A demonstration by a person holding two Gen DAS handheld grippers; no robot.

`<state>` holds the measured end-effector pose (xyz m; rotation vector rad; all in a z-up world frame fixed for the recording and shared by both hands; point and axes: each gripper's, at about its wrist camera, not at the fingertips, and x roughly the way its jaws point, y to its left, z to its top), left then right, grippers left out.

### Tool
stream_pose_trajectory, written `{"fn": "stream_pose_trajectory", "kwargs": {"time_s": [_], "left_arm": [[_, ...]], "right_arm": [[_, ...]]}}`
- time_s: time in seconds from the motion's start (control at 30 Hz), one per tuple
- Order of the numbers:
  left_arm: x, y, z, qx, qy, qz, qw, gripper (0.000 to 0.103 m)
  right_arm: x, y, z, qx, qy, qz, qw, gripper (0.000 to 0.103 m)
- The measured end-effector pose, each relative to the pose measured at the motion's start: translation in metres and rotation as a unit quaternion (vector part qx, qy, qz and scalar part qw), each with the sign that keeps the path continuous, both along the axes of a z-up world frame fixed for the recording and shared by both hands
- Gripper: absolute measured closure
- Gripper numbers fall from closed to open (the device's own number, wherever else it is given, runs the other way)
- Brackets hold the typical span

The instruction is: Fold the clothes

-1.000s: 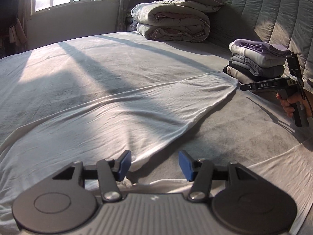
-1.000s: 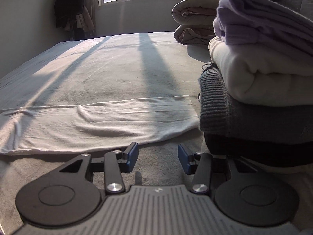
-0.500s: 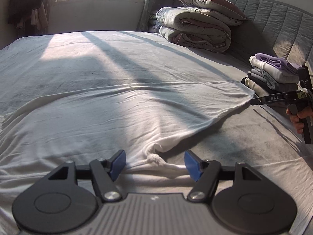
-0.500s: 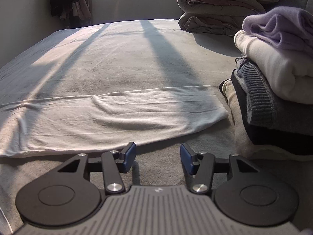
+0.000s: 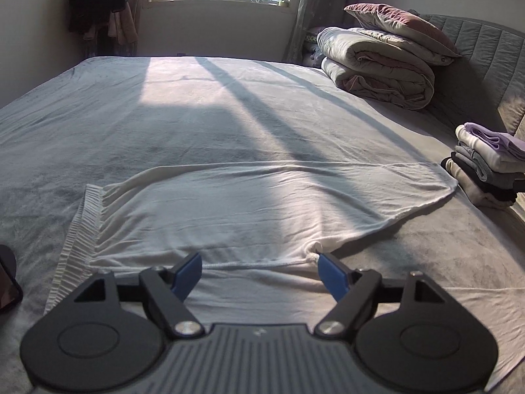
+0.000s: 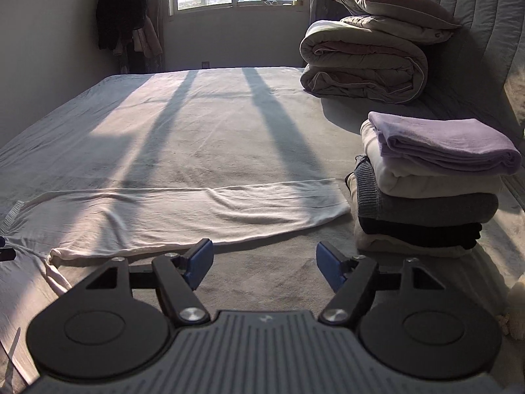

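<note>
A wide bed (image 5: 229, 105) under a grey cover fills both views, striped with window light and long shadows. Against the padded headboard (image 6: 485, 32) sits a rolled duvet (image 6: 364, 65) with a pillow (image 6: 390, 3) on top.

Across the near part of the bed lies the white garment (image 5: 249, 207), spread flat and long, its ribbed elastic band (image 5: 78, 236) at the left end and its narrow far end (image 6: 315, 200) reaching almost to the stack of folded clothes (image 6: 426, 190); whether cloth and stack touch cannot be told. A second layer of the same white cloth runs beneath the left gripper, and a small knot of bunched fabric (image 5: 313, 251) sits just beside that gripper's right blue pad.

The stack (lilac on top, then cream, grey knit, dark, and pale at the bottom) stands near the headboard on the right.

The left gripper (image 5: 259, 271) hovers low over the garment's near edge, jaws spread wide, holding nothing. The right gripper (image 6: 264, 262) is likewise released, its jaws apart over bare grey cover, just short of the garment's edge.
</note>
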<state>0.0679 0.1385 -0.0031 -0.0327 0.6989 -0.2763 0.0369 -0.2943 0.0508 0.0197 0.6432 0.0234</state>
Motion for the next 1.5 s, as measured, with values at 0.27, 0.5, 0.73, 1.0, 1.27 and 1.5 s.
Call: {"fn": "stream_pose_trajectory", "kwargs": {"time_s": [0.27, 0.5, 0.73, 1.0, 1.27, 1.5], "left_arm": [[-0.032, 0.021, 0.022, 0.004, 0.015, 0.065, 0.9978, 0.016], [-0.059, 0.03, 0.036, 0.009, 0.024, 0.103, 0.9943, 0.004], [-0.062, 0.031, 0.017, 0.016, 0.028, 0.118, 0.9925, 0.001], [-0.055, 0.058, -0.005, -0.011, 0.021, 0.153, 0.9879, 0.005], [-0.049, 0.077, -0.02, -0.07, -0.017, 0.164, 0.9838, 0.046], [-0.034, 0.091, -0.027, -0.101, -0.038, 0.158, 0.9816, 0.067]], "right_arm": [[-0.029, 0.027, 0.009, 0.049, 0.047, -0.046, 0.997, 0.026], [-0.042, 0.057, 0.0, 0.114, 0.09, -0.042, 0.988, 0.026], [-0.039, 0.101, -0.013, 0.099, 0.114, -0.005, 0.988, 0.023], [-0.01, 0.169, -0.035, 0.035, 0.116, 0.082, 0.989, 0.02], [0.032, 0.243, -0.053, -0.004, 0.116, 0.166, 0.979, 0.017], [0.071, 0.286, -0.056, -0.029, 0.105, 0.206, 0.972, 0.016]]}}
